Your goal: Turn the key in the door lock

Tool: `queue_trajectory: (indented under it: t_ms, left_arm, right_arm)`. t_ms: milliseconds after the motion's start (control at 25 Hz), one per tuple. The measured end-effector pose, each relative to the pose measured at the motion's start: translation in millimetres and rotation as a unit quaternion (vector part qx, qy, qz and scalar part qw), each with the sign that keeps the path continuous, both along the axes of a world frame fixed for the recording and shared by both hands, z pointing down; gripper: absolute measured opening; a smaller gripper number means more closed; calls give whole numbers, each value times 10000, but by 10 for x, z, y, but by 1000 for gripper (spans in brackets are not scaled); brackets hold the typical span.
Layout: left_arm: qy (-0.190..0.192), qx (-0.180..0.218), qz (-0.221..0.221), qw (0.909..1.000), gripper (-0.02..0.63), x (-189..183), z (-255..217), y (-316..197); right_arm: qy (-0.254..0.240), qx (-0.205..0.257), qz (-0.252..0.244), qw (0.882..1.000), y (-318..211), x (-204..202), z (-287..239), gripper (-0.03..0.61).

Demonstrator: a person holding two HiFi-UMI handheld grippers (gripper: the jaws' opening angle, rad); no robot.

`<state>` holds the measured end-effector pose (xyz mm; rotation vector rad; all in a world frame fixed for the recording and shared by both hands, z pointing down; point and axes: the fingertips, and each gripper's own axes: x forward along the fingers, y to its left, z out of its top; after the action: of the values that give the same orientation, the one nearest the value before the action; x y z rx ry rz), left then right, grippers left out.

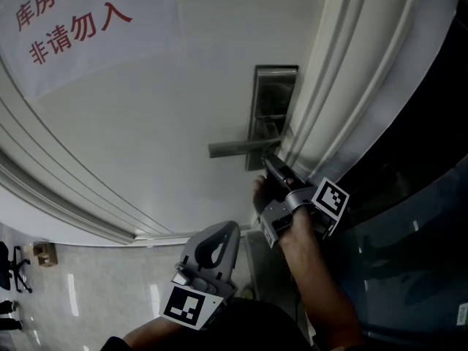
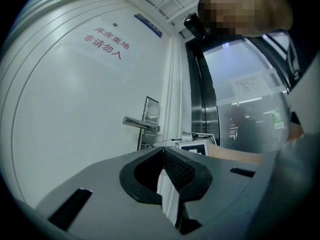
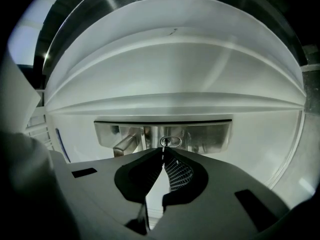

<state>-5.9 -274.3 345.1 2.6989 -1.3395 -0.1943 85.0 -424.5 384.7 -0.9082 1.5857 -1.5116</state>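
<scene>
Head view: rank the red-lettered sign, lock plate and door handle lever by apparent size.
1. red-lettered sign, though cropped by the frame
2. lock plate
3. door handle lever, a thin bar

I am standing in a corridor of an office or commercial building, at a storeroom entrance. The white panelled door [image 1: 146, 123] carries a paper sign [image 1: 73, 20] in red Chinese characters that marks a storeroom and bars entry, and a small blue plaque [image 2: 148, 25] sits above it. The door has a brushed-metal lever handle [image 1: 234, 148] on a tall lock plate [image 1: 272, 97]. Beside it stand a steel frame [image 2: 200, 99] and a glass panel [image 2: 250, 129] with a printed notice [image 2: 252, 86]. The floor [image 1: 95, 291] is glossy pale tile, with what looks like an office chair [image 1: 11, 269] at its edge.
</scene>
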Motion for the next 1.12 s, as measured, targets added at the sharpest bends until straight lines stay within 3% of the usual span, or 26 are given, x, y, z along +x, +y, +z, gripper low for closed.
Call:
queue_trajectory:
  t_ms: [640, 1000, 1120]
  left_arm:
    - [62, -51, -21, 10000, 8, -41, 20, -91]
    - [25, -4, 29, 10000, 8, 5, -16, 0]
    - [13, 43, 31, 10000, 8, 15, -47, 36]
  right_arm:
    - [150, -61, 22, 9999, -164, -31, 4, 21]
    - [152, 444, 16, 9989, -165, -16, -32, 23]
    - [118, 429, 35, 9990, -75, -13, 22, 76]
